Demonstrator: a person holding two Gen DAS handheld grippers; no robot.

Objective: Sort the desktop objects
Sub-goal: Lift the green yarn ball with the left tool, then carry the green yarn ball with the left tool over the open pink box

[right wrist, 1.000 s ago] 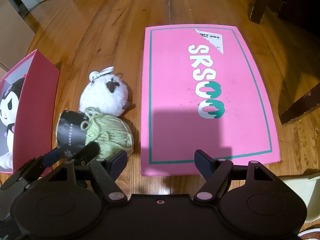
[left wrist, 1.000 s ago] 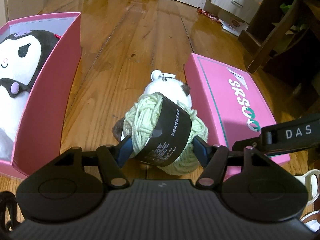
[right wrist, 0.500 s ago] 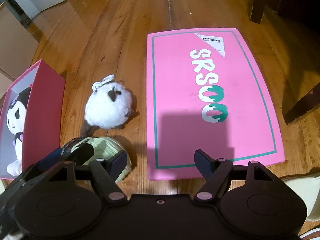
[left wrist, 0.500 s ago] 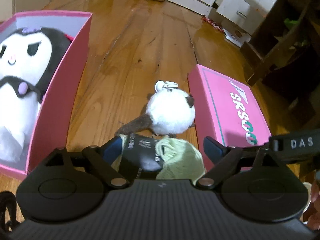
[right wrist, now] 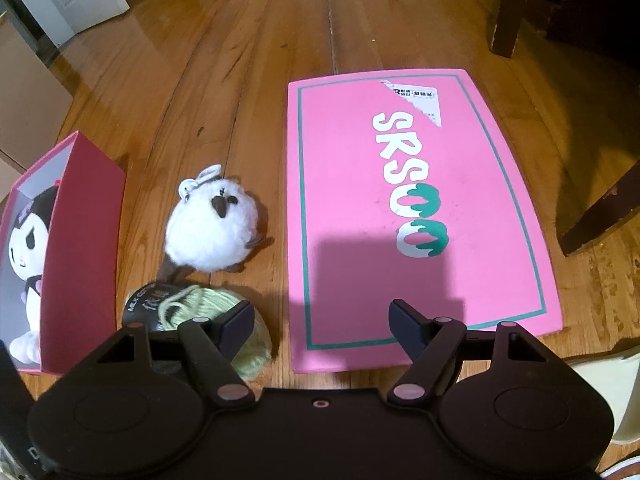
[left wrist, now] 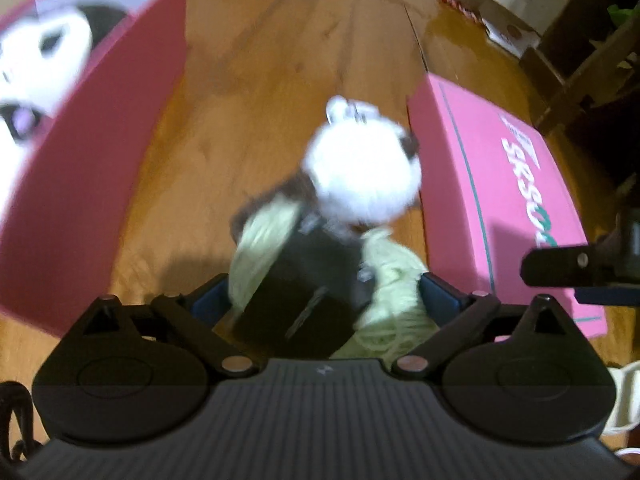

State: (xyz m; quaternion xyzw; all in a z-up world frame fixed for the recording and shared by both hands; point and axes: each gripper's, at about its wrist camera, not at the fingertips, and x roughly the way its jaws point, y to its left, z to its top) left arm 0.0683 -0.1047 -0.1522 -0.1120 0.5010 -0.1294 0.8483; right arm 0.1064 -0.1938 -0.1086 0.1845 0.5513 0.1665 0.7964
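A ball of pale green yarn with a black paper band [left wrist: 320, 280] sits between the fingers of my left gripper [left wrist: 324, 296], which is shut on it; the left wrist view is blurred. The yarn also shows in the right wrist view [right wrist: 200, 312], low beside the open box. A white fluffy bird plush [left wrist: 360, 176] [right wrist: 212, 232] lies on the wood floor just beyond the yarn. My right gripper [right wrist: 322, 326] is open and empty over the near edge of the flat pink box [right wrist: 420, 208].
An open pink box [right wrist: 84, 248] [left wrist: 100, 160] holding a black-and-white plush doll [right wrist: 28, 232] stands at the left. The flat pink box [left wrist: 500, 200] lies right of the bird. Dark furniture legs [right wrist: 508, 8] stand at the far right.
My left gripper has carried the yarn back and down from beside the bird toward the floor near the open box. My right gripper has pulled back slightly and stays open.
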